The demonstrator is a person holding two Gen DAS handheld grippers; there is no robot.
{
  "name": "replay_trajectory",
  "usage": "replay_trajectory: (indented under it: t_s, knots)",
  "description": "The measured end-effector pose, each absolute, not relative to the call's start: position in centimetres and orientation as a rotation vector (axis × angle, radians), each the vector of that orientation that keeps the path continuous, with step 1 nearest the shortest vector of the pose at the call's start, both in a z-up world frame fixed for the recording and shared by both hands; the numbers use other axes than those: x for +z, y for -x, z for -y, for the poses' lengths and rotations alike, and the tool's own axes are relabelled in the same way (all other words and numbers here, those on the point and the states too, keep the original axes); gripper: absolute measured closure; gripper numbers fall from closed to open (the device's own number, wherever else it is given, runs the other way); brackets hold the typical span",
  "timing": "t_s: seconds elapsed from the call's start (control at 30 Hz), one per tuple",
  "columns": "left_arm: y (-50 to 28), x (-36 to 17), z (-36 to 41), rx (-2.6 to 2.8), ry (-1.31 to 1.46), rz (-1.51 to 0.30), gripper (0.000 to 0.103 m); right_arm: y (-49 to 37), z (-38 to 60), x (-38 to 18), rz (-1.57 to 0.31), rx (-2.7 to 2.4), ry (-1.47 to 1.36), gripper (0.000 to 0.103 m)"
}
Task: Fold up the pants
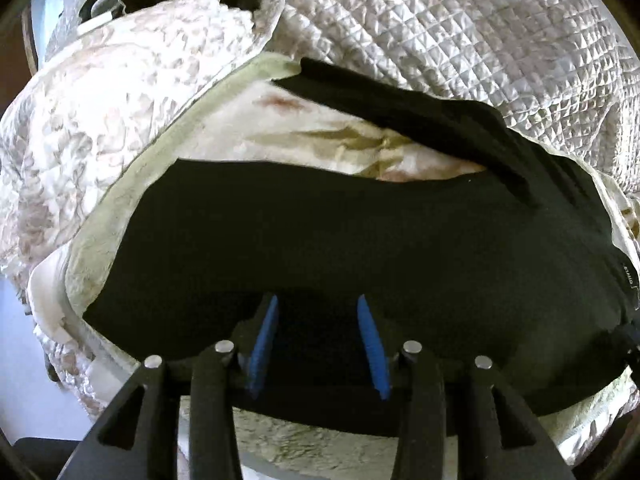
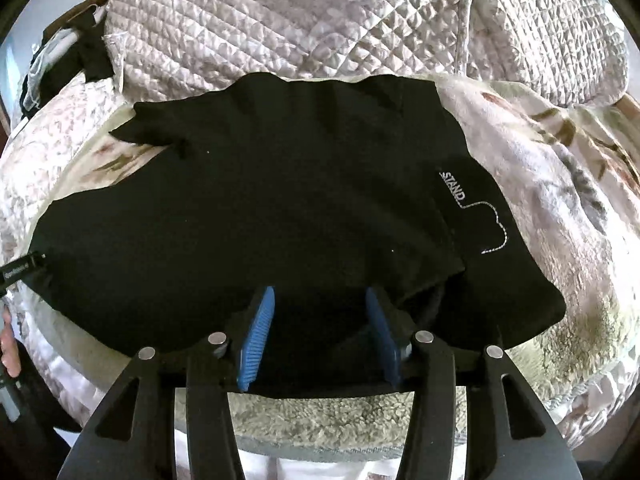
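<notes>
Black pants lie spread on a fleece blanket on a bed, one leg angled away at the far side. In the right wrist view the pants show a white "STAND" print near the right edge. My left gripper is open, its blue pads apart over the near edge of the pants, holding nothing. My right gripper is open too, its blue pads apart over the near edge of the fabric. The left gripper's tip shows at the left edge of the right wrist view.
A cream fleece blanket with a leaf pattern lies under the pants. A white quilted cover is bunched behind, also in the right wrist view. Dark clothes lie at the far left. The bed's near edge is just below the grippers.
</notes>
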State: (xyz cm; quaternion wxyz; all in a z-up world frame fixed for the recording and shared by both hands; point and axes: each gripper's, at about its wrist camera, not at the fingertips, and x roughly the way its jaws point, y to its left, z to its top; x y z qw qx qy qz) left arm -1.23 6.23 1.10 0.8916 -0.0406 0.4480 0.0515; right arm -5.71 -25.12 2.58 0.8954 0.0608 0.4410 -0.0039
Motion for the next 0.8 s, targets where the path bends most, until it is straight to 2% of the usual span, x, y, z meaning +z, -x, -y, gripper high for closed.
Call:
replay_trajectory:
  t_s: [0.63, 0.8]
  knots:
    - [0.1, 3.4, -3.4, 0.015, 0.013, -0.886, 0.057, 4.6, 24.6, 3.8, -0.915, 0.074, -0.151, 0.054]
    - [-1.7, 3.9, -2.4, -0.052, 0.007, -0.904, 0.057, 2.7, 24.8, 4.2, -0.932, 0.130, -0.155, 0.047]
